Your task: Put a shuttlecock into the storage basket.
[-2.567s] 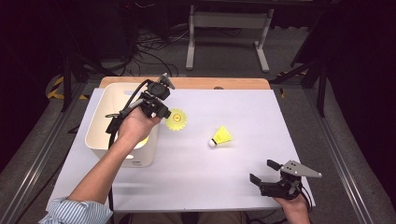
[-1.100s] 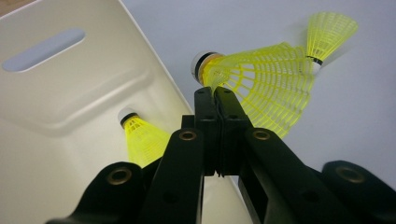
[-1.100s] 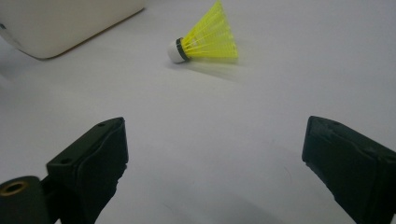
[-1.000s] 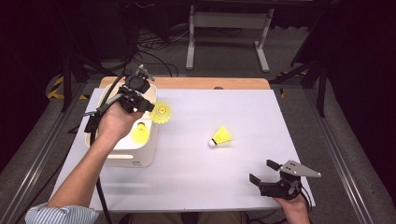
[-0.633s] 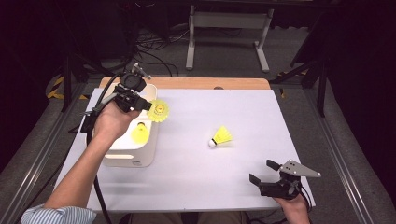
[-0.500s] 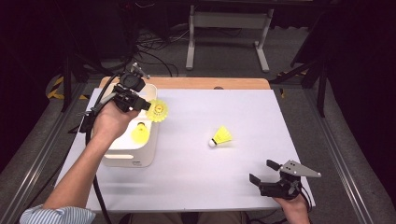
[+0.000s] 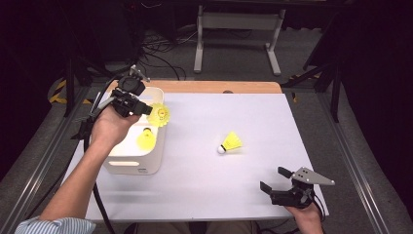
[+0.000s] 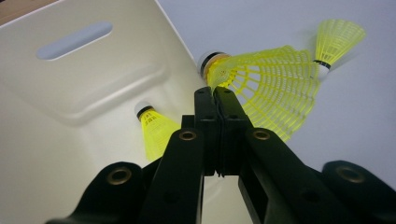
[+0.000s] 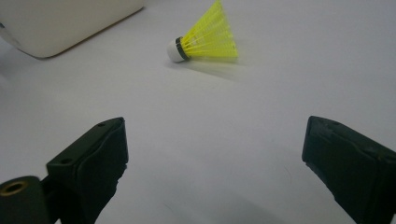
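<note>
Carrying one yellow shuttlecock [image 7: 159,115], the left tongs [image 7: 144,109] are clenched on its feather skirt, as the left gripper view shows [image 8: 261,88].

- Held shuttlecock: now over the right rim of the white bin [image 7: 127,165], at about 10 o'clock on the table [image 7: 204,195]; a couple of seconds ago it hung farther out over the tabletop, so the carry has nearly brought it above the bin's opening.
- Second shuttlecock [image 7: 146,139]: already lying inside the bin, cork end up.
- Third shuttlecock [image 7: 231,143]: on its side near the table's centre, well apart from the bin, untouched.
- Right tongs [image 7: 275,184]: released, jaws wide, resting at about 5 o'clock with nothing between them.

Judgement: one item stowed, one about to be dropped in, one left to collect.
</note>
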A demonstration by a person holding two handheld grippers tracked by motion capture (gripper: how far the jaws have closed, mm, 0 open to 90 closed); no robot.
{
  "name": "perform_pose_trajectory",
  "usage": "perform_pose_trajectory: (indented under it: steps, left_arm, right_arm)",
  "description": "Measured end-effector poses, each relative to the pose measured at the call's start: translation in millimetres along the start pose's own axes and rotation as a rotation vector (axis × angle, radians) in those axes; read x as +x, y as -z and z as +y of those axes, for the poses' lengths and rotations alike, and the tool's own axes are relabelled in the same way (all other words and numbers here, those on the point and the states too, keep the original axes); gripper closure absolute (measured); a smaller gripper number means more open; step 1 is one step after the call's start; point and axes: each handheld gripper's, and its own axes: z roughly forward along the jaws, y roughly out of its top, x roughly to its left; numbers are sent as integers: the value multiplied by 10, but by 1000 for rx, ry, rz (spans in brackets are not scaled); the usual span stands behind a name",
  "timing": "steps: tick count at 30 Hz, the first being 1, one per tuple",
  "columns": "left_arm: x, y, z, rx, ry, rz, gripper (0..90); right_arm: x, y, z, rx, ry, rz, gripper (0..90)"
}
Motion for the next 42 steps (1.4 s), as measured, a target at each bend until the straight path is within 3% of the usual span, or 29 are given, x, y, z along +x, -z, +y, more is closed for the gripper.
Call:
perform_pose_trajectory:
  steps: [18,42]
  left_arm:
    - [83,50,-83,-14,19,-4,890]
    - [259,-106,-239,21,66,28,890]
  right_arm:
    - [4,-1,0,2,-2,-1,74]
    - [4,-11,-4,11,-2,0,74]
